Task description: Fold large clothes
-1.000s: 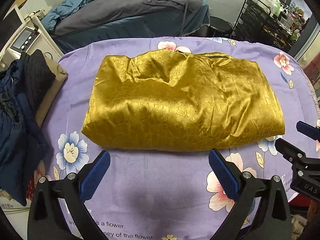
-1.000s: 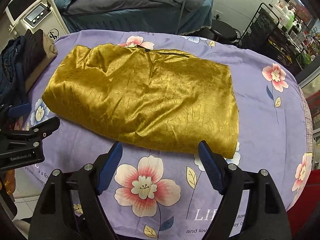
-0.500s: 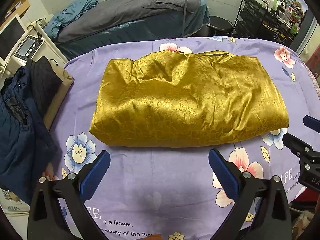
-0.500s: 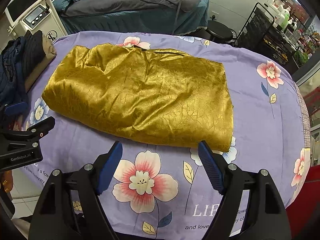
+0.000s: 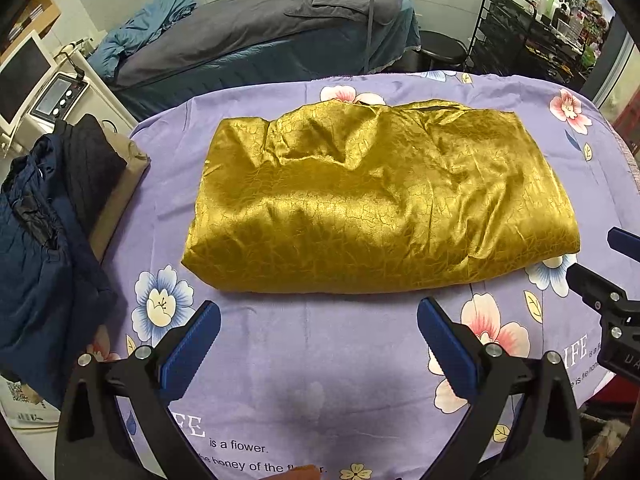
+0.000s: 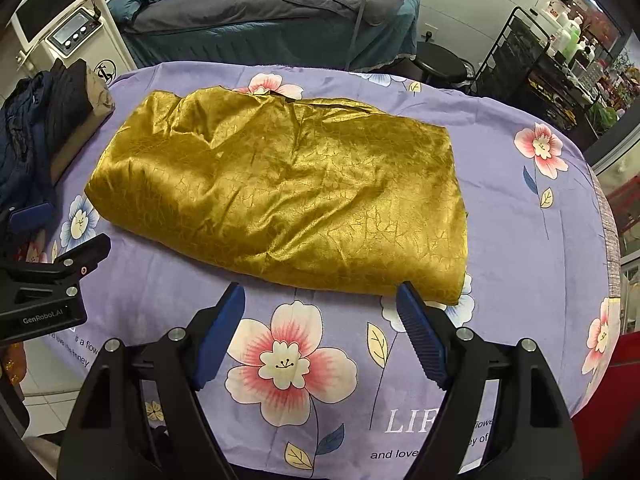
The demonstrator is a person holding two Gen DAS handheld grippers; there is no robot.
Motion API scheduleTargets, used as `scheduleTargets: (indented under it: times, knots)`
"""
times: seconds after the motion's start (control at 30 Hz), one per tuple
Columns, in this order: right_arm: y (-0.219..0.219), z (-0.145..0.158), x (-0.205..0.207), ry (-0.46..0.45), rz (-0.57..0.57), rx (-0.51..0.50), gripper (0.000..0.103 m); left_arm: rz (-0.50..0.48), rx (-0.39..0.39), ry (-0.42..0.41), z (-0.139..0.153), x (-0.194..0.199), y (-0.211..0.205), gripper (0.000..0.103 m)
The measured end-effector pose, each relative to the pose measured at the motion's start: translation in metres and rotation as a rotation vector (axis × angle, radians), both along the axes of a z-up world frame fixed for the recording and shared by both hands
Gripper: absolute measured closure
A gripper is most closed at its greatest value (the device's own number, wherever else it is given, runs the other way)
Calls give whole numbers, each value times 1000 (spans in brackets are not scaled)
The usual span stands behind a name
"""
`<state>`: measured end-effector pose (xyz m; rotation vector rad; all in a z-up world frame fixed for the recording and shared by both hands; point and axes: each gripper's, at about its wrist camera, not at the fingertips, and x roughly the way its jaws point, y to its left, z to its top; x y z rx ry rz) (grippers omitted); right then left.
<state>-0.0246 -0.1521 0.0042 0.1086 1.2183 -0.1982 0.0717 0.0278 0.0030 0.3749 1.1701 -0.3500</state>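
Observation:
A shiny gold garment [image 5: 380,200] [image 6: 288,196] lies folded into a thick rectangle on the purple flowered sheet [image 5: 312,360] [image 6: 520,248]. My left gripper [image 5: 318,308] hovers open over the sheet just in front of the garment's near edge, nothing between its blue pads. My right gripper [image 6: 320,292] is open too, near the garment's front right corner, empty. Each gripper shows at the side of the other's view: the right gripper [image 5: 608,280] at the right edge, the left gripper [image 6: 44,268] at the left edge.
A pile of dark blue and black clothes [image 5: 44,240] [image 6: 28,140] sits at the table's left end. Behind stand a bed with grey covers [image 5: 260,40], a black stool [image 6: 440,68], a black wire rack with bottles [image 5: 532,28] and a white machine with a screen [image 6: 60,24].
Both views have pulled slightly back from the garment, so its near edge sits a little farther from the pads. Both grippers stay open and empty.

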Motion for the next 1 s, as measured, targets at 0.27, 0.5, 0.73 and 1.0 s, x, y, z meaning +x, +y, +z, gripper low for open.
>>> scheduleTargets:
  times: [0.27,0.5,0.73,1.0]
  knots:
    - [1,-2,1,3,0,5,25,1,1,6,-2,1,-1,6]
    - [1,-3,1,4,-1,4,25,3,6,10,-3,2,-1,6]
    - [2,-4,1,5,0,8,25,2,9,8,-5,2,-1,6]
    - [2,-6,2,7,5,6,25,0,18,11,-6,4,-3,6]
